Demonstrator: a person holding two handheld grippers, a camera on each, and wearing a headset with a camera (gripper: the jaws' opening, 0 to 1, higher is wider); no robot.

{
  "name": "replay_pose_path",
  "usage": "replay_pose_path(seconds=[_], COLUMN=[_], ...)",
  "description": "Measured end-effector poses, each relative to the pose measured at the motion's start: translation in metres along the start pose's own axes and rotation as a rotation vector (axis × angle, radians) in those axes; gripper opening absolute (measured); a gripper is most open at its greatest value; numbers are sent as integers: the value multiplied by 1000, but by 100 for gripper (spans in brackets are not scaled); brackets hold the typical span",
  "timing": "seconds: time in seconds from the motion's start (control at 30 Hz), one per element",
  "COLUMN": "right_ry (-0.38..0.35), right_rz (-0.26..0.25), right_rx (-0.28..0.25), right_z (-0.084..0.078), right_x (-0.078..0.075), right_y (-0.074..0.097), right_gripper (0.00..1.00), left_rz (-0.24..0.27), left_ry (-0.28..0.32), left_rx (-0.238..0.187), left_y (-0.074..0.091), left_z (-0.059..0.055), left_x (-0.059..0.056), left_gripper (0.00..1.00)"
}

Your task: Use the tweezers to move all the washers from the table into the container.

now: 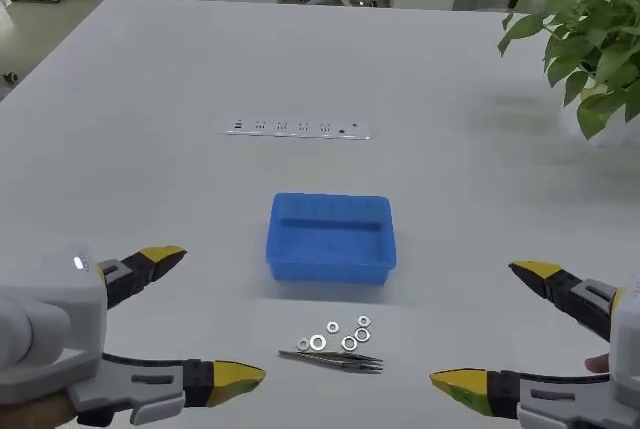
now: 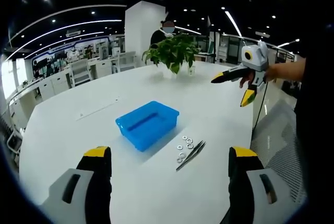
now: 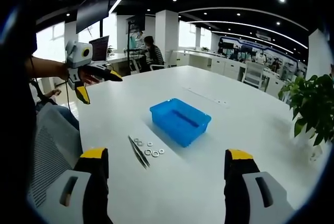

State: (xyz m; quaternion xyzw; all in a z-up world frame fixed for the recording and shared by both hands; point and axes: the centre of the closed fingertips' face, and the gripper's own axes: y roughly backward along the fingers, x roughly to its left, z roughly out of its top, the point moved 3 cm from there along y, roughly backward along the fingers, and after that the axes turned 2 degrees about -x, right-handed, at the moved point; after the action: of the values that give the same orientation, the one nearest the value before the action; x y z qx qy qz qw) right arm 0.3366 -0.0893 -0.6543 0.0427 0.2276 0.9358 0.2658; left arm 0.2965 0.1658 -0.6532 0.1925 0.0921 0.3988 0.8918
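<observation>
L gripper [image 1: 223, 314] & R gripper [image 1: 472, 324], jaws spread wide, well apart, tips angled inward.

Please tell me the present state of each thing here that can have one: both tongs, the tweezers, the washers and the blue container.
left tongs: open, holding nothing
right tongs: open, holding nothing
tweezers: lying flat on the table, not gripped
washers: loose on the table, close beside the tweezers
blue container: upright, no lid, looks empty
</observation>
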Motion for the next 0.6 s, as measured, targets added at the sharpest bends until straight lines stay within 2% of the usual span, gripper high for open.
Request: replay_pose_path(seconds=[0.2,0.6], right_ry=[15,31], right_rz=[-1,12], right_rx=[12,21], right_z=[2,2], right_x=[-2,-5], right_y=[0,-3], right_gripper=[91,88], left_rz=[-7,-45], left_ry=[-3,-33], left_rx=[11,30], left_y=[-2,-8], left_z=[-4,0], left_x=[1,-2], left_gripper=[98,94])
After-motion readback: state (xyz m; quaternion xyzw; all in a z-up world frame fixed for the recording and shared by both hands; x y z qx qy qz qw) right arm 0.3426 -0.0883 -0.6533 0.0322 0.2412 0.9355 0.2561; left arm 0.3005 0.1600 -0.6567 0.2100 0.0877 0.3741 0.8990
